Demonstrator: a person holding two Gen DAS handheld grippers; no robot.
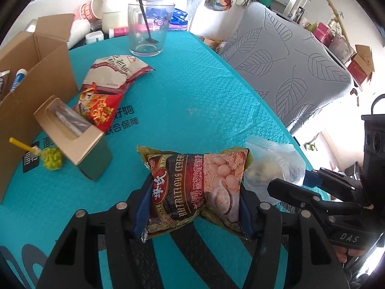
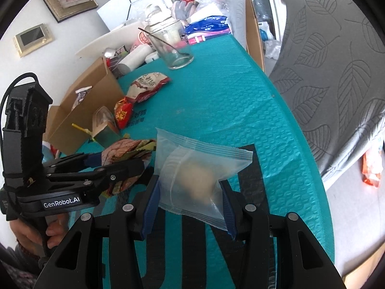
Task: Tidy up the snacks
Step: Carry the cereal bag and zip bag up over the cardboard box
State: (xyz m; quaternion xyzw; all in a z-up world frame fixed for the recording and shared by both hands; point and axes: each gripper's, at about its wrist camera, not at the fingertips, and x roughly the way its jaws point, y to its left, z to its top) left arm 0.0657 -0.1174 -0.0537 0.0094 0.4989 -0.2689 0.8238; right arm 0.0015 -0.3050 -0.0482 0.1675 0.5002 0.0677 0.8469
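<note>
Cereal packet [image 1: 196,187], crinkly printed foil, pinched between left gripper [image 1: 195,207] pads. Right gripper [image 2: 190,207] clamps soft clear zip bag [image 2: 192,175] over embossed teal mat [image 1: 204,101].

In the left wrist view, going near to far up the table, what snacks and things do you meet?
Cereal packet between the left gripper's pads → red foil packet → white and red snack bag → glass with a spoon
</note>
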